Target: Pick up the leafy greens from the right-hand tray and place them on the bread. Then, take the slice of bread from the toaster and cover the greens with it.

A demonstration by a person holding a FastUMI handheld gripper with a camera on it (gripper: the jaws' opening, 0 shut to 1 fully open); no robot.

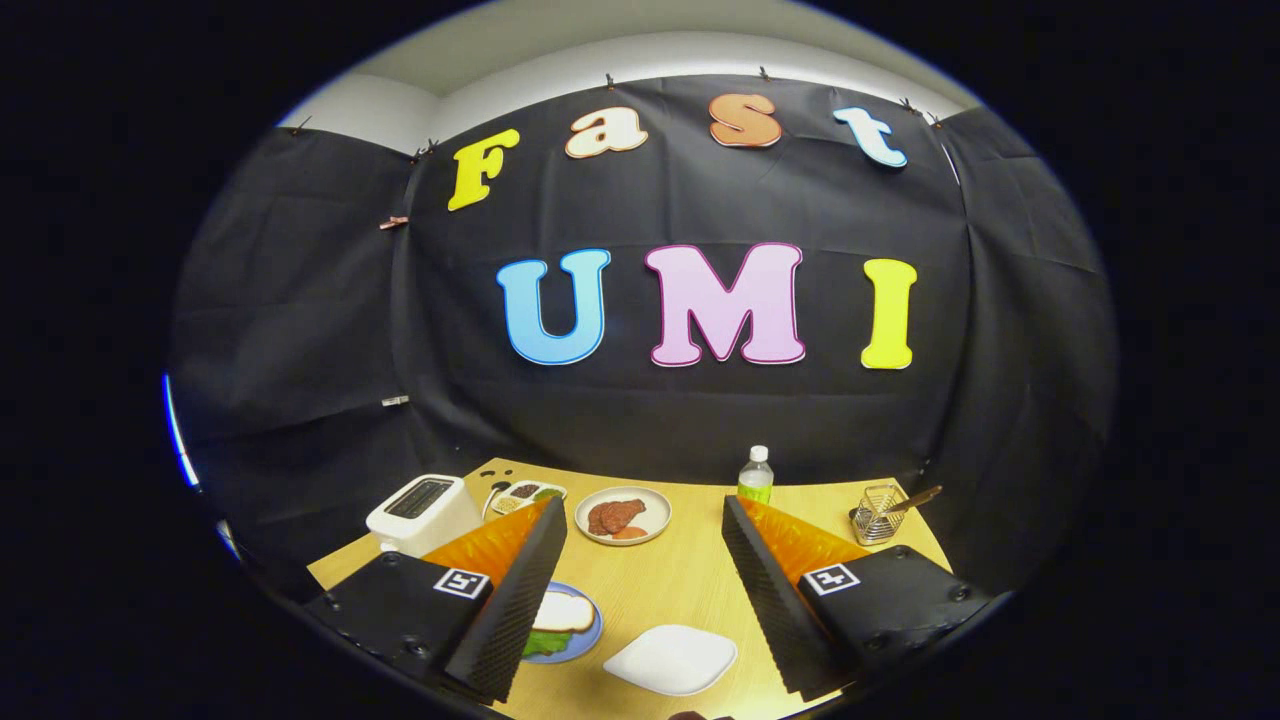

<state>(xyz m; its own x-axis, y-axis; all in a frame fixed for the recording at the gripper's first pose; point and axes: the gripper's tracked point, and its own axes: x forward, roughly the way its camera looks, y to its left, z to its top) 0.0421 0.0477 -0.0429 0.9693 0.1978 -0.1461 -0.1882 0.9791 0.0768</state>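
Bread [563, 611] is seen lying over leafy greens [545, 643] on a blue plate [590, 630], just beside the left finger of the tongs [640, 590], so both placings are judged complete. The tongs are spread wide and nothing is held. Little more than withdrawal seems called for next. On the wooden surface [680, 575] a toaster [422, 513], an empty white tray [672, 659], a plate of meat [623, 515], a bottle [756, 476] and a wire holder [880, 513] are set out. Black cloth walls the booth behind.
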